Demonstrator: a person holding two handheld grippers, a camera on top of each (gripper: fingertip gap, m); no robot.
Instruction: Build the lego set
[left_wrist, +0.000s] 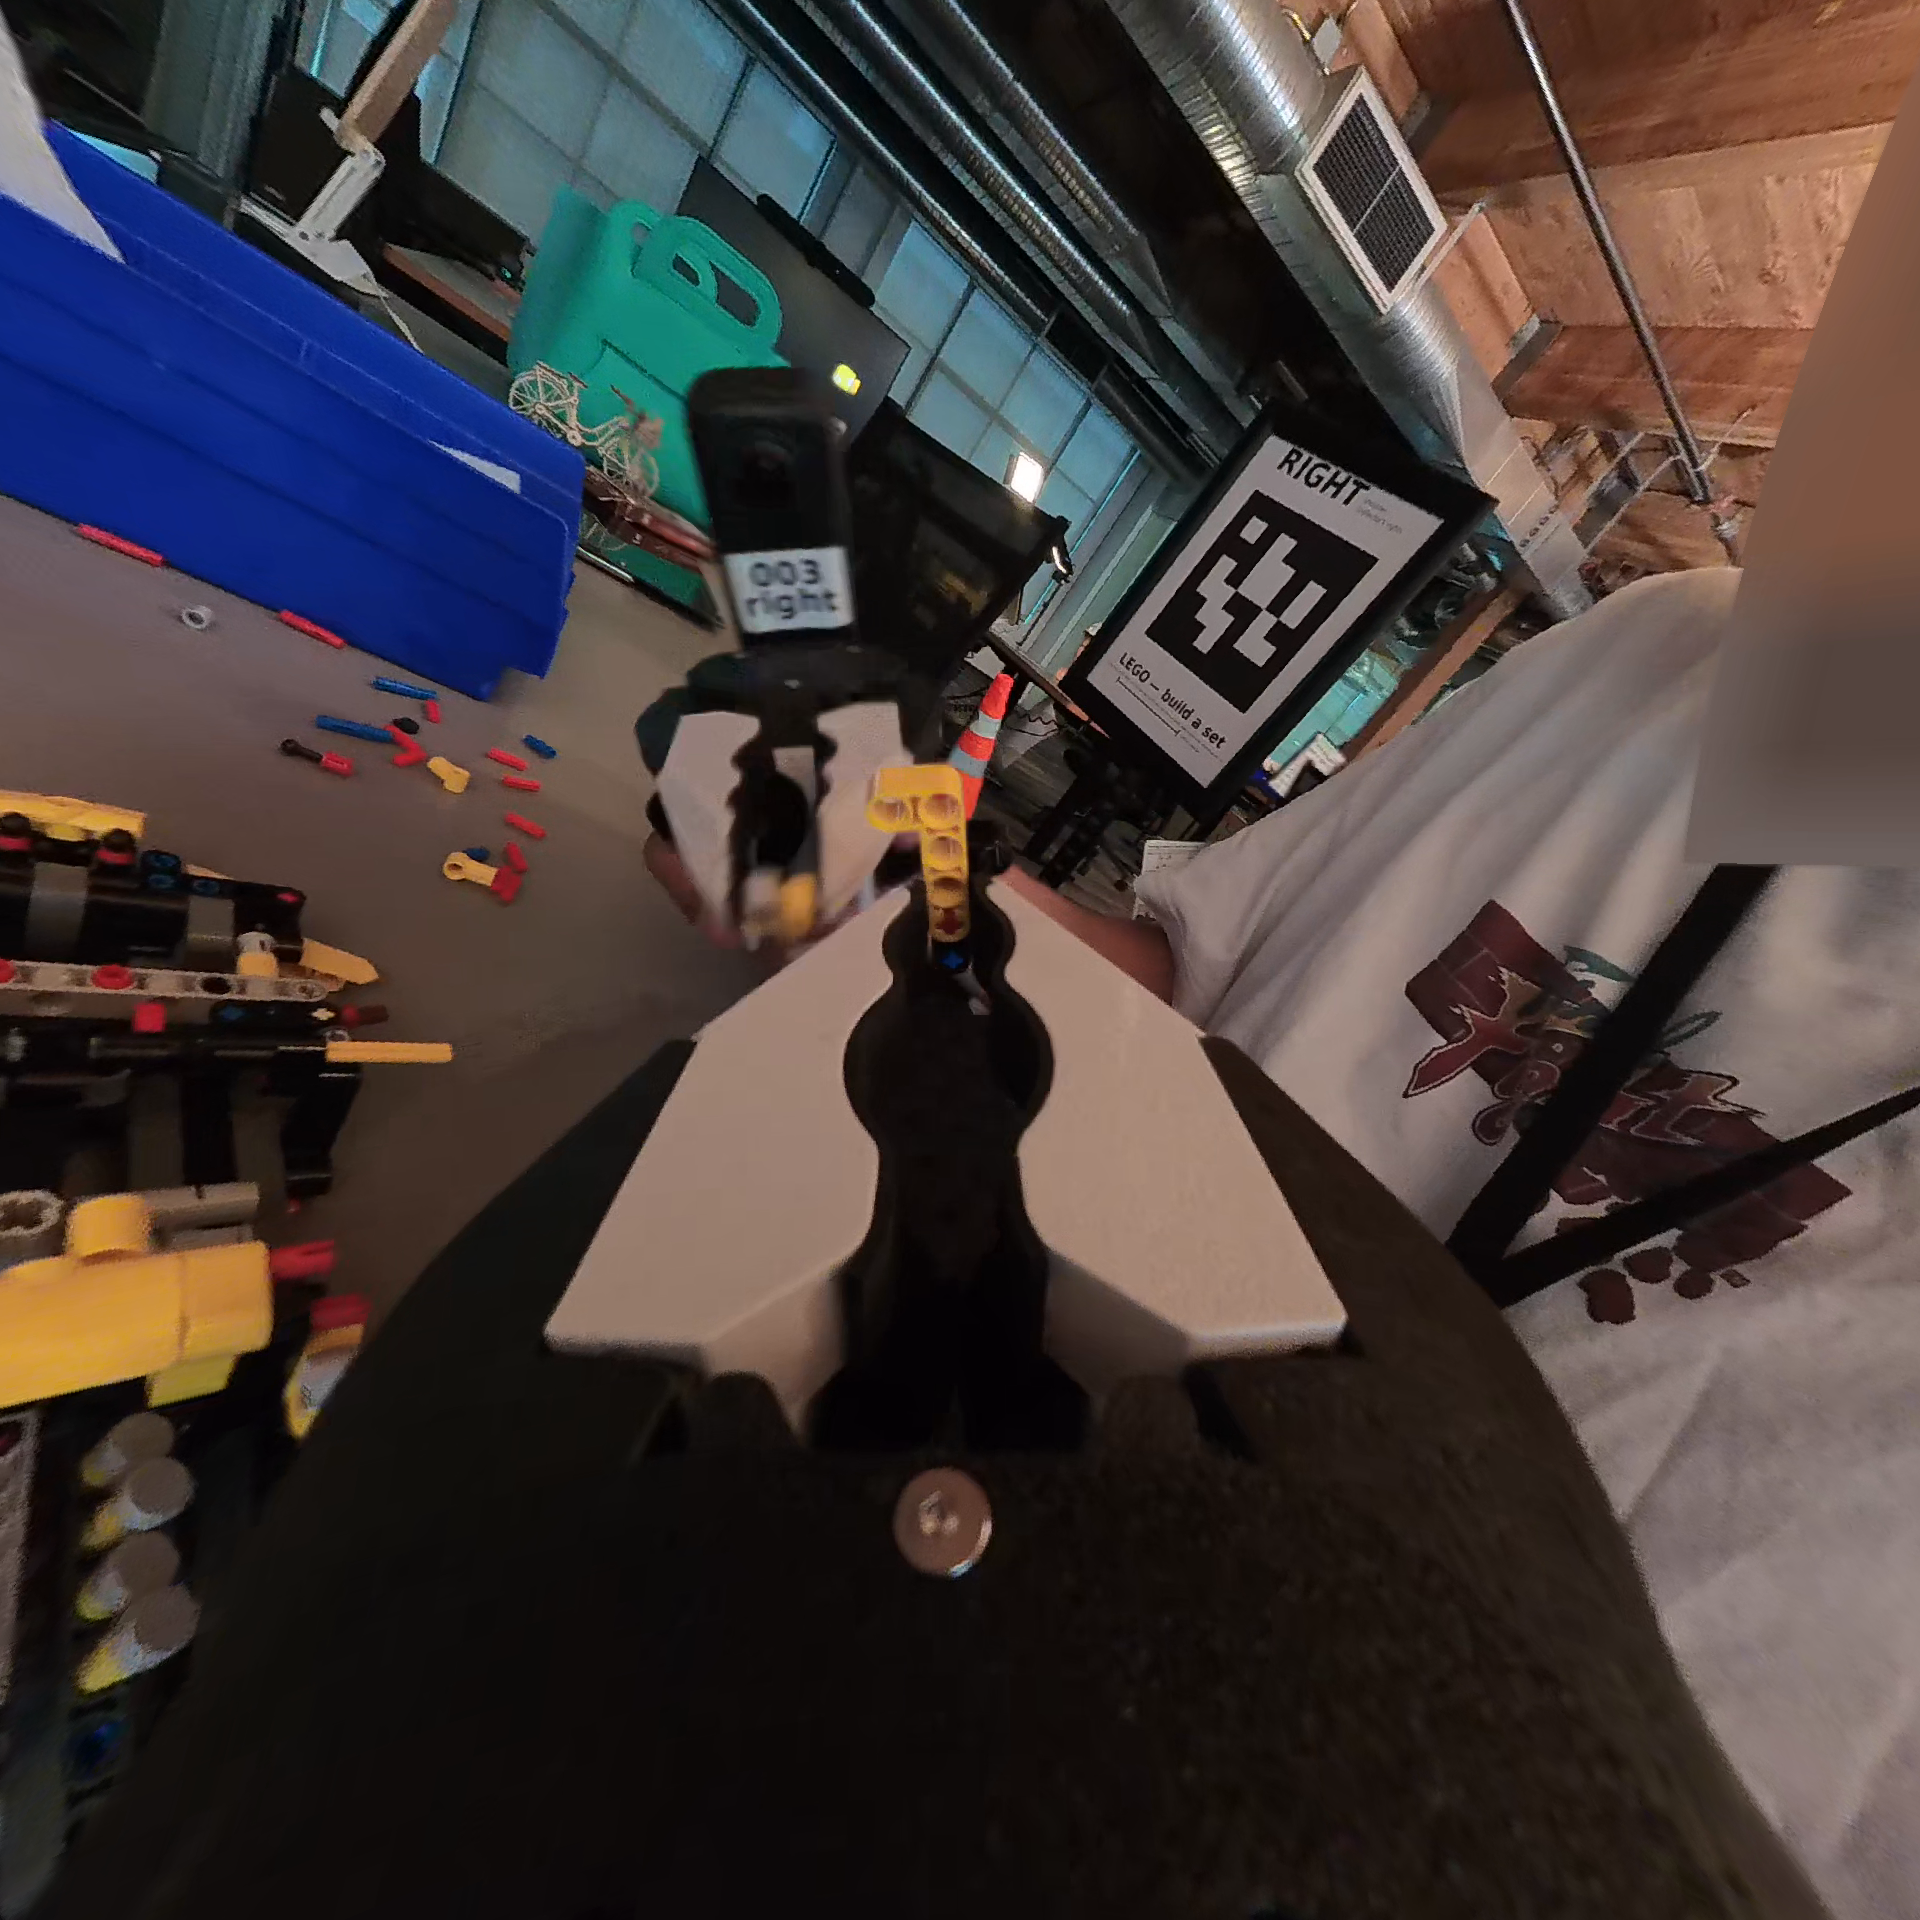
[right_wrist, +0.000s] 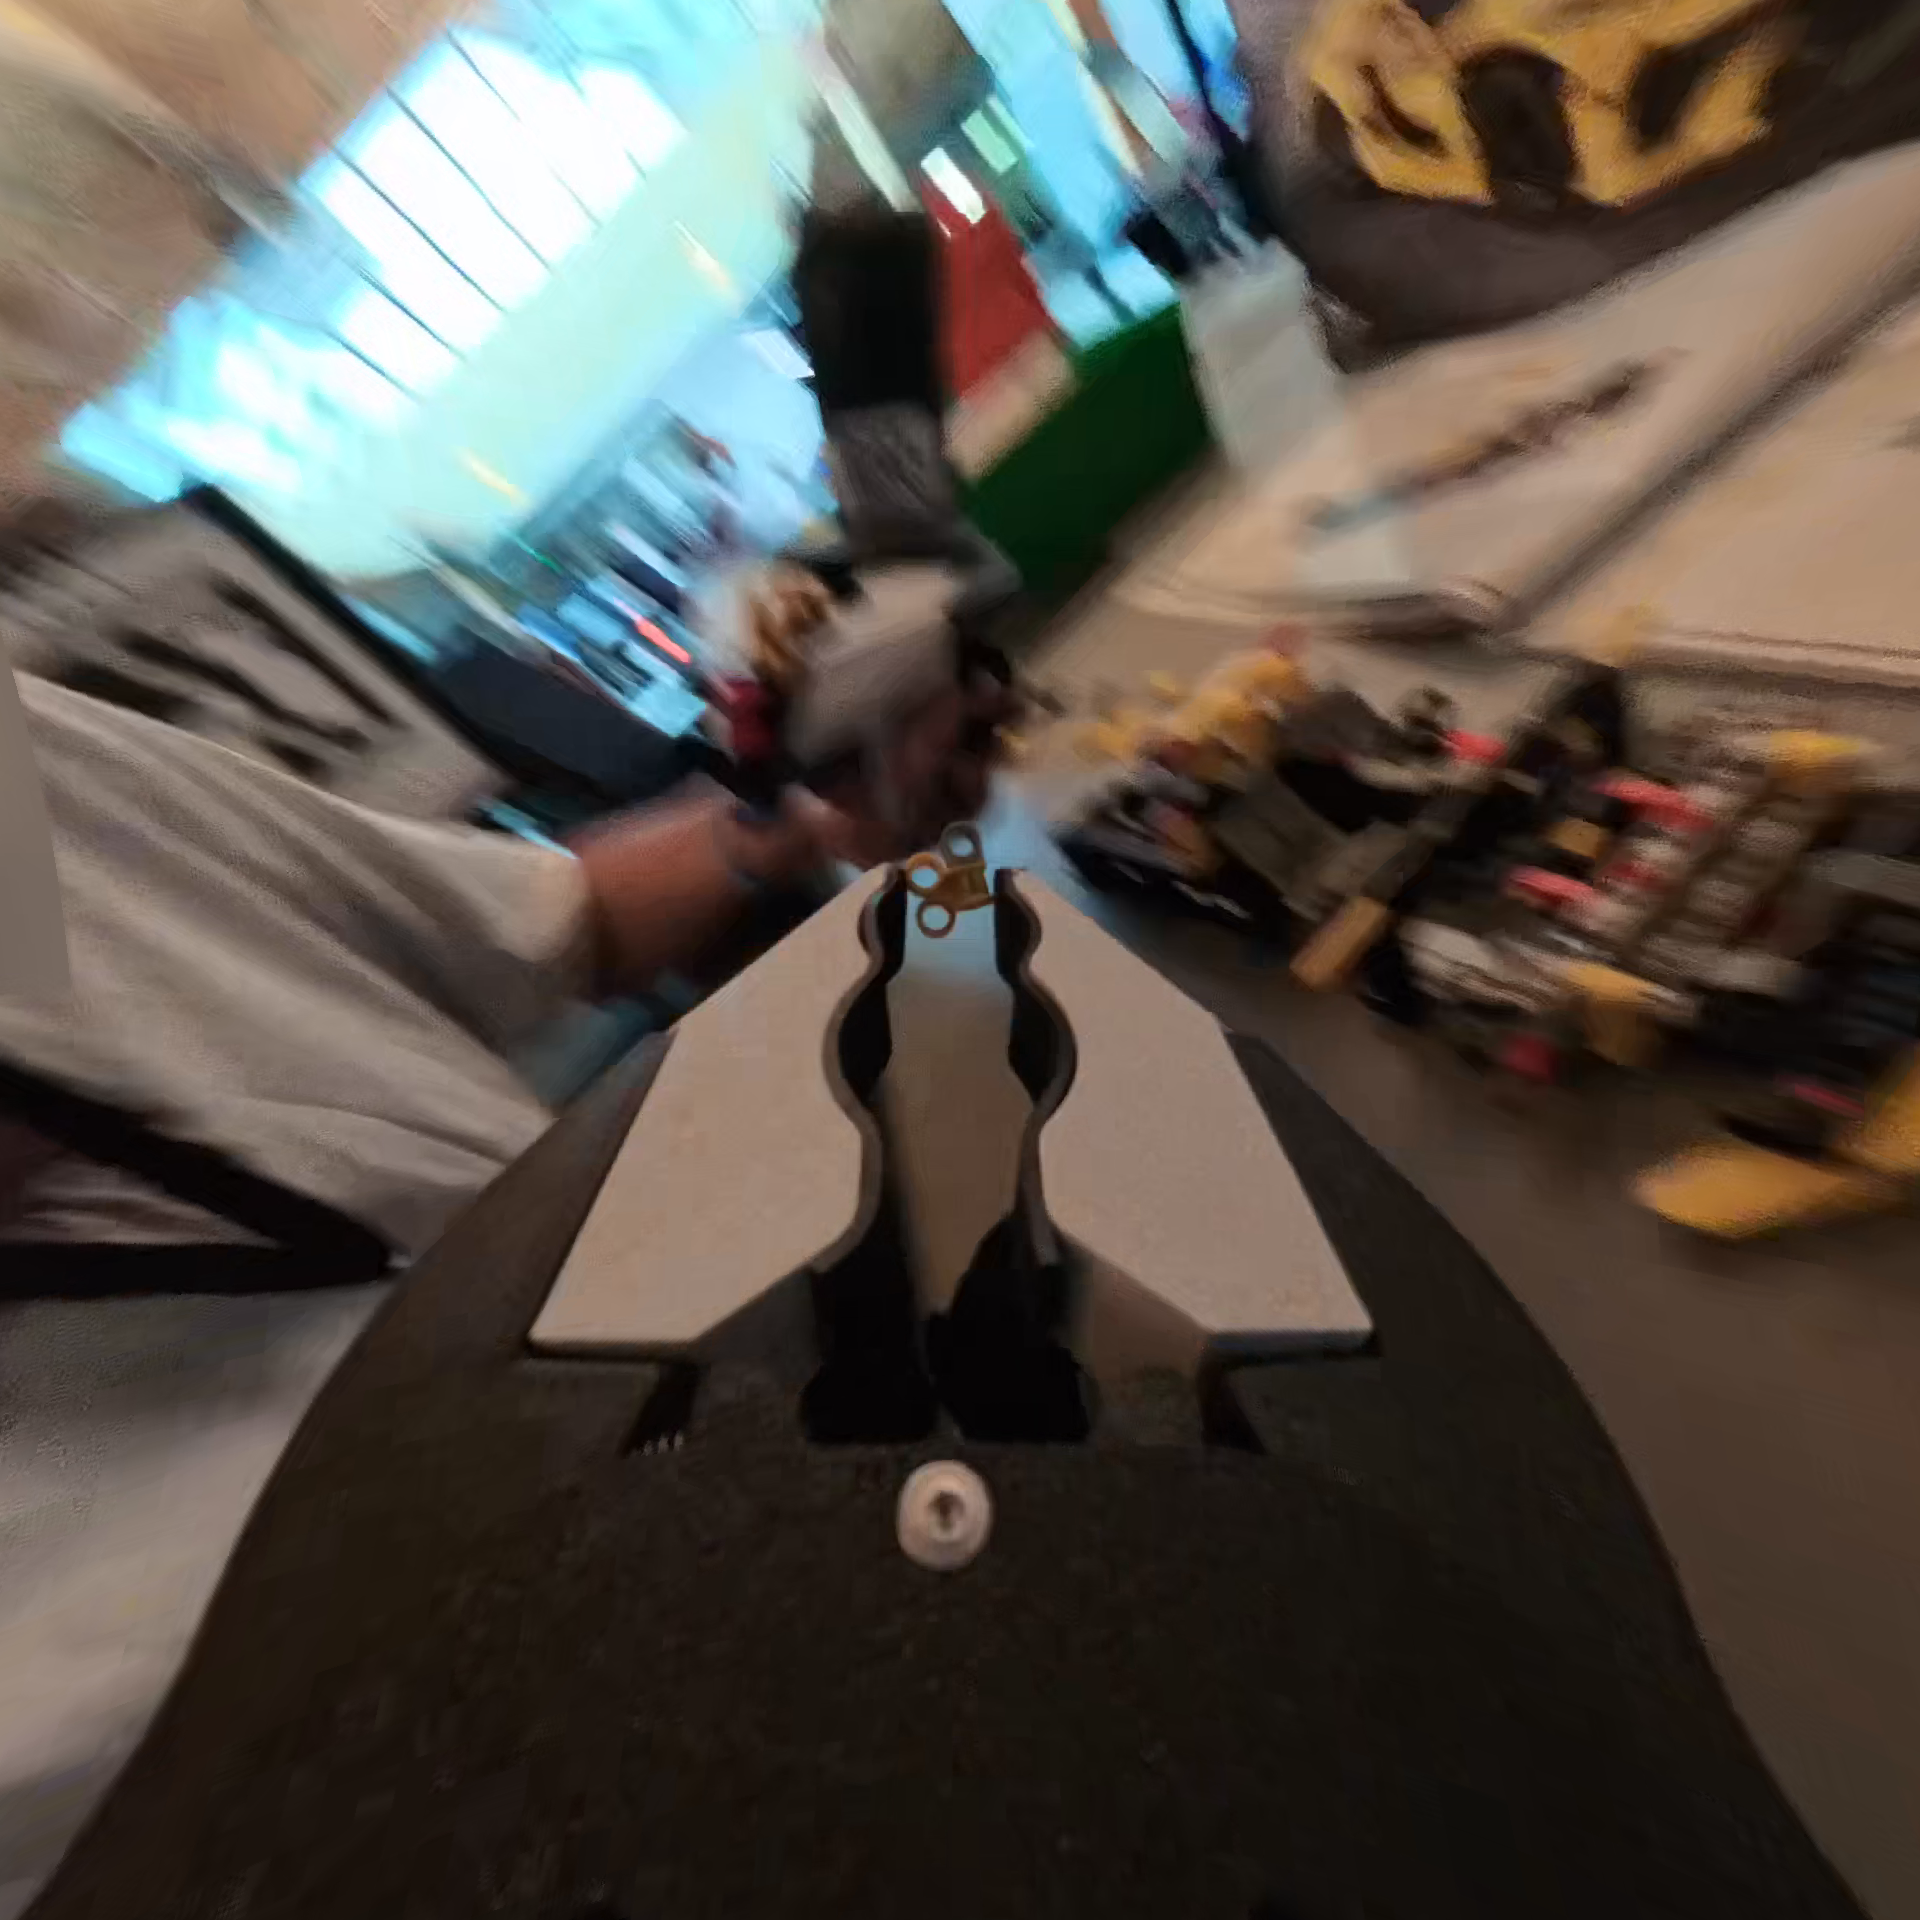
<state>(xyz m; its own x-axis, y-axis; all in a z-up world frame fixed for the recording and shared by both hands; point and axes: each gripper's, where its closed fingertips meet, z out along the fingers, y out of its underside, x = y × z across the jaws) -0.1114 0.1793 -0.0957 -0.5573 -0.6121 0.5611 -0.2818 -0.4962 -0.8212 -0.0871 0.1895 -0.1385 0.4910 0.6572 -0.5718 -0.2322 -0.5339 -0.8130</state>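
In the left wrist view my left gripper (left_wrist: 951, 925) is shut on a yellow L-shaped beam (left_wrist: 938, 821) and holds it upright in the air, with a red pin end low in the beam. My right gripper (left_wrist: 774, 899) faces it just to the left and grips a small yellow and grey connector (left_wrist: 792, 902). In the blurred right wrist view my right gripper (right_wrist: 943, 891) has its jaws narrowly apart, closed on that small connector (right_wrist: 958, 860). The left gripper (right_wrist: 883, 675) shows beyond it as a blur. The partly built yellow and black model (left_wrist: 156, 987) lies on the table at left, and also shows in the right wrist view (right_wrist: 1455, 831).
Stacked blue bins (left_wrist: 260, 416) stand at the back left. Several loose red, blue and yellow pieces (left_wrist: 457, 779) lie on the grey table (left_wrist: 540, 966). A framed sign (left_wrist: 1268, 592), a teal case (left_wrist: 644, 312) and an orange cone (left_wrist: 982, 738) stand behind. A person in a white shirt (left_wrist: 1455, 935) is at right. About 5 cm separates my left fingertips from my right.
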